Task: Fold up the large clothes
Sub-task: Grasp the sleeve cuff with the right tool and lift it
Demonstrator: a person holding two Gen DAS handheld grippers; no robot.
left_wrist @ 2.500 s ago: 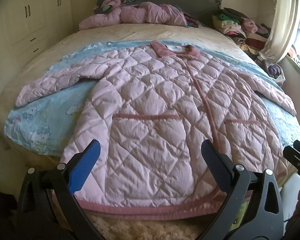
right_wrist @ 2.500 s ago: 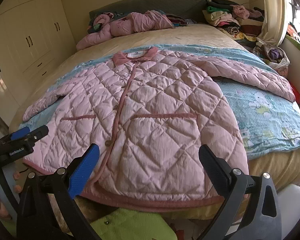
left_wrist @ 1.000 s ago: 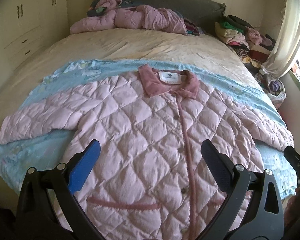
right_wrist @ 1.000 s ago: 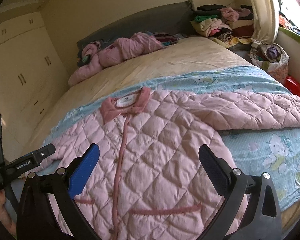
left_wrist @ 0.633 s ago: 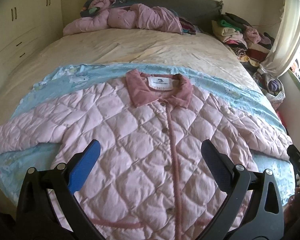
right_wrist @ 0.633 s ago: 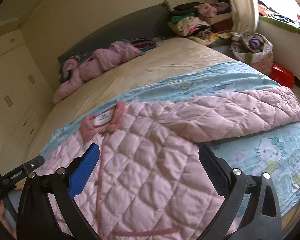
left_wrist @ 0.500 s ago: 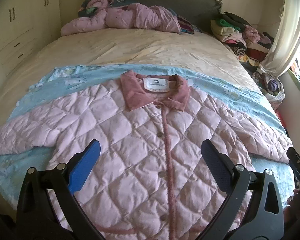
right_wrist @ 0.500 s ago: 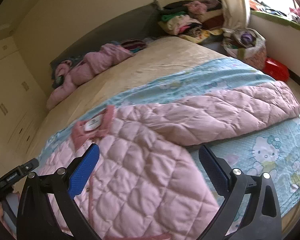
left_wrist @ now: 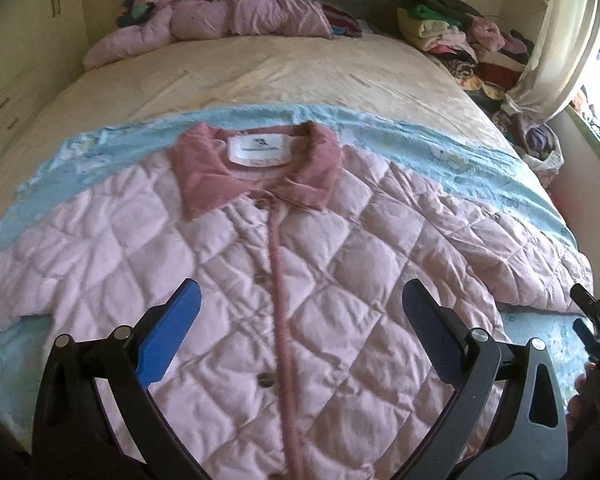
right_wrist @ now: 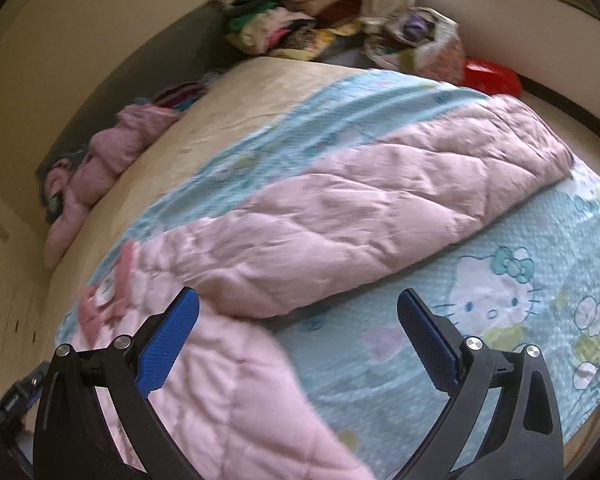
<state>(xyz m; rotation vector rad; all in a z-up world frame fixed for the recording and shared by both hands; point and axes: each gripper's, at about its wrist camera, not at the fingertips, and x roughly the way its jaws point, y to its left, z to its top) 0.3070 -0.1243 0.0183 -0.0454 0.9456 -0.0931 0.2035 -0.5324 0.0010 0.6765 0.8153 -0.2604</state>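
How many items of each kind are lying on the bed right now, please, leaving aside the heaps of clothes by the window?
Quilted pink jacket spread flat: 1
Crumpled pink garment by the headboard: 1
Blue cartoon-print sheet: 1
Total: 3
Both tools are open and hold nothing: left tool, right tool.

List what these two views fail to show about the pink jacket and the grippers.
- Jacket hem and pockets: left wrist view, cut off by the bottom edge and the left gripper.
- Left sleeve end: same view, cut off by the left edge.
- Collar: right wrist view, blurred.
- Right gripper, open: whether it touches the sleeve is unclear.
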